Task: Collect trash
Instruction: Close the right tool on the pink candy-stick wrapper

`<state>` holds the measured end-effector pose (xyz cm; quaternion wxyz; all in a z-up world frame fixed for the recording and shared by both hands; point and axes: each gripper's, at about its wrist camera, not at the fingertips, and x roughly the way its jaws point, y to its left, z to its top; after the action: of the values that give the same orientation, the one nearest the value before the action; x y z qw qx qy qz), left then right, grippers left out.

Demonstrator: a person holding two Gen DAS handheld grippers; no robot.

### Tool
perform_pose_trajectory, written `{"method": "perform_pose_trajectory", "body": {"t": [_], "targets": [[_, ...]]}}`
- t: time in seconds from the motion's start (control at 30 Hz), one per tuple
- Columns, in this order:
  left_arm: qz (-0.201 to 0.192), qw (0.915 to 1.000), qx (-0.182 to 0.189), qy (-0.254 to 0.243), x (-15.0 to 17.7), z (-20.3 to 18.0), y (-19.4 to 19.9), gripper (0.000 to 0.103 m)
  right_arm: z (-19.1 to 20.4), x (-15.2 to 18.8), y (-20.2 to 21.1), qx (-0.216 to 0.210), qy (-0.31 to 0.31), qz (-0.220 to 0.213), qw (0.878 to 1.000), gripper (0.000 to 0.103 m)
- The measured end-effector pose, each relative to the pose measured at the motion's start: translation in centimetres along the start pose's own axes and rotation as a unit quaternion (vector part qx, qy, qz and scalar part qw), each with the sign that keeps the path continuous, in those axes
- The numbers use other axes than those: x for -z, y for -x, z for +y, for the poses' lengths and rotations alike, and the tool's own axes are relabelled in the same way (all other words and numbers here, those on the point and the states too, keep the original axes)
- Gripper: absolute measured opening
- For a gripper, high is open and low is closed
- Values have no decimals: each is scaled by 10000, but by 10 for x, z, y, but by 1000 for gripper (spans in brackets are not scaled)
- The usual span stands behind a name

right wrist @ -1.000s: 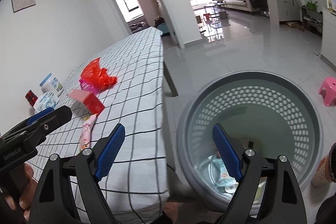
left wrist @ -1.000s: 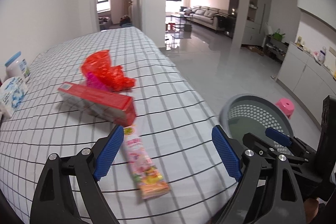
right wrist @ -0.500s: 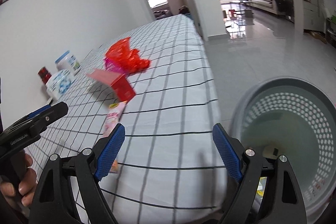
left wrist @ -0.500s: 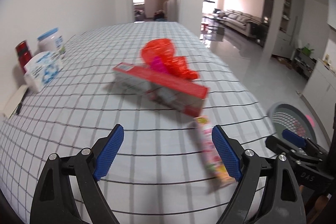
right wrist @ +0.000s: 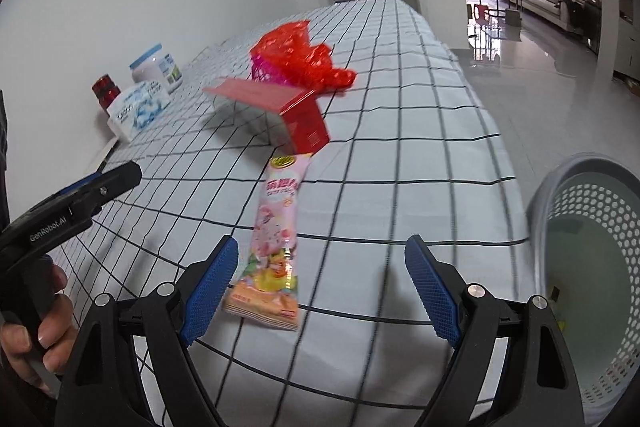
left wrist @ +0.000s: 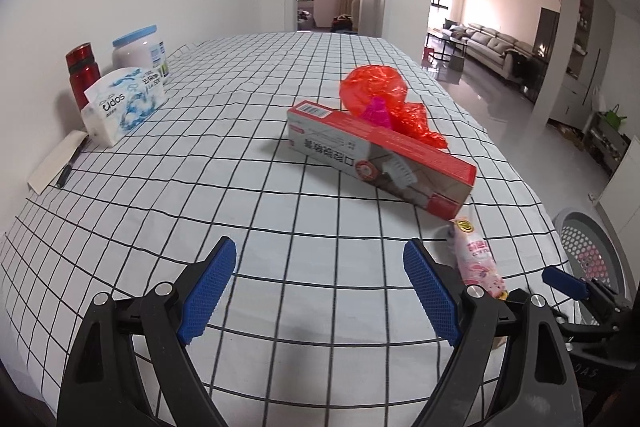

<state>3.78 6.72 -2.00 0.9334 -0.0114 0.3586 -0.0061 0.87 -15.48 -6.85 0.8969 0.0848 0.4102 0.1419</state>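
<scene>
Left wrist view: the left gripper (left wrist: 320,283) hangs over the checked tablecloth (left wrist: 248,163) with its jaws spread wide and nothing between them. Ahead lies a long red and white carton (left wrist: 380,157), with a crumpled red plastic bag (left wrist: 380,95) touching its far side. A pink snack wrapper (left wrist: 476,255) lies just beside the carton's near end, partly hidden behind the right finger. By the wall stand a red bottle (left wrist: 82,73), a white jar with a blue lid (left wrist: 140,53) and a tissue pack (left wrist: 122,105) — a pen (left wrist: 70,165) on a paper slip lies nearer. The grey perforated basket (left wrist: 588,247) sits on the floor past the table edge. Right wrist view: the right gripper (right wrist: 322,285) is likewise wide open and empty — the snack wrapper (right wrist: 276,239) lies flat on the cloth, its near end just inside the left finger, not clamped. The carton (right wrist: 280,111) and red bag (right wrist: 300,59) lie beyond it. The basket (right wrist: 592,247) stands at lower right, off the table. The left gripper's body and the hand (right wrist: 36,323) holding it show at the left edge.
</scene>
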Motion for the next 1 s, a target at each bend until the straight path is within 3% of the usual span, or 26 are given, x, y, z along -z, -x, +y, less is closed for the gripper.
{"method": "perform_pose_trajectory", "body": {"t": [0.57,0.77,0.83,1.0], "targets": [[85,9997,-204,85,-1,12,-9,84,31,-15,-42,532,573,326,9964,81],[103,9996,-220,115,-4,9,-10,84,35,-16,-43,589,812,262,9946,49],[112,9996,-209,136,-5,7,-12,84,33,-16,-42,536,776,247,9952,30],[136,9997,-181,90,-9,-7,-15,84,22,-18,-34,432,587,89,9973,29]]}}
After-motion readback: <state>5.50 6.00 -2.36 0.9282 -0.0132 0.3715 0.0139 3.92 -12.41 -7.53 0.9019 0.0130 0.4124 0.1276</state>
